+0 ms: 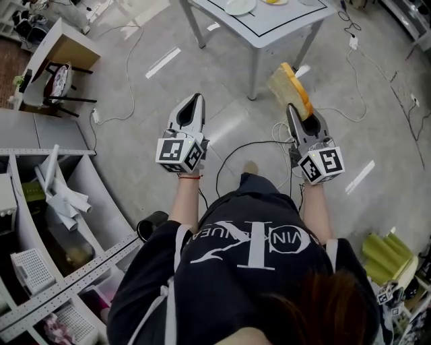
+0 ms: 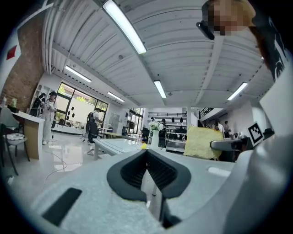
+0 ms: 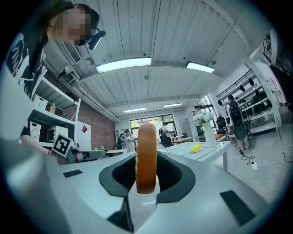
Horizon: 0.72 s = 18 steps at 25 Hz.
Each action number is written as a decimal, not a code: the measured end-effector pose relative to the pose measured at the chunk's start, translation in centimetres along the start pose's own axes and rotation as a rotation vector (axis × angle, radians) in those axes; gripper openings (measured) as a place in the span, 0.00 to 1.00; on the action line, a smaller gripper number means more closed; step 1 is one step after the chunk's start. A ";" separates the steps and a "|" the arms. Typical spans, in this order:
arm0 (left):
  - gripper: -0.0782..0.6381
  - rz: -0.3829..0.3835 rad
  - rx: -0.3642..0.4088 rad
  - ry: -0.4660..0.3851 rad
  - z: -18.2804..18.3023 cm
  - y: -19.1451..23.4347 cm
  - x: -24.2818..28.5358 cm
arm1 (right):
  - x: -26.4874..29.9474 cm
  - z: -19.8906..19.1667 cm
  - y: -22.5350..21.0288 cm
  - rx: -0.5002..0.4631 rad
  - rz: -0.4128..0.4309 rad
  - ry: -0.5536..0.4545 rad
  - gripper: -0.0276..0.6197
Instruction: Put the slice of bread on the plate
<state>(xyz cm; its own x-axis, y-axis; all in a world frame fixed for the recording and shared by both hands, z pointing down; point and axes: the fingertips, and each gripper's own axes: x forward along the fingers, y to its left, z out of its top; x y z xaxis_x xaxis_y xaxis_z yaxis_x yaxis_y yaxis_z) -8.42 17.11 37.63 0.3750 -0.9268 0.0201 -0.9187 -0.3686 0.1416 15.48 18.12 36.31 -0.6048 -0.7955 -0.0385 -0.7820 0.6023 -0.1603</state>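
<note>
the slice of bread (image 1: 291,86) stood on edge, crust uppermost, pinched at its lower end between the jaws of the right gripper (image 1: 297,113), well above the floor (image 1: 377,135) and short of the table. the jaws had closed only as far as the slice's thickness and pressed on its two faces. held flat-sided like that, the soft crumb was probably less apt to fold or tear than if it were nipped by a corner. in the right gripper view the crust rose straight up out of the gap, so the slice sat square, not skewed.

the left gripper (image 1: 194,101) was level beside it, apart from the bread, its jaws together with nothing between them. it looked idle, kept clear so as not to knock the slice.

ahead stood the white table (image 1: 269,28), and on it, towards the far side, the plate (image 1: 240,7). the bread was not yet over the table, so the job seemed mid-carry. the slice would need bringing over the plate and tipping flat before the jaws let go, or it might land on edge and topple off the rim. a black cable (image 1: 232,151) lay across the floor between the person and the table, a thing to step around.
</note>
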 end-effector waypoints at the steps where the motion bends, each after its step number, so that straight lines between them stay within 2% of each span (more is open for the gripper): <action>1: 0.12 0.000 0.001 0.000 0.1 0.1 0.7 | 0.4 0.0 -0.5 0.001 -0.001 0.001 0.19; 7: 0.12 -0.008 0.004 -0.010 0.3 1.3 4.1 | 3.2 0.2 -2.8 0.007 -0.005 0.002 0.19; 18: 0.12 0.008 0.004 -0.007 0.0 3.2 6.9 | 6.8 -0.1 -4.5 0.027 0.010 0.023 0.19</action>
<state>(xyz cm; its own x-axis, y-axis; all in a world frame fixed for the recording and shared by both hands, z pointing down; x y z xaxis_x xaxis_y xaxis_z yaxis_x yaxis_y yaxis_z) -8.72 9.51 38.18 0.3671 -0.9301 0.0144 -0.9220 -0.3618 0.1378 14.84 10.01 36.90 -0.6162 -0.7874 -0.0179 -0.7716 0.6081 -0.1870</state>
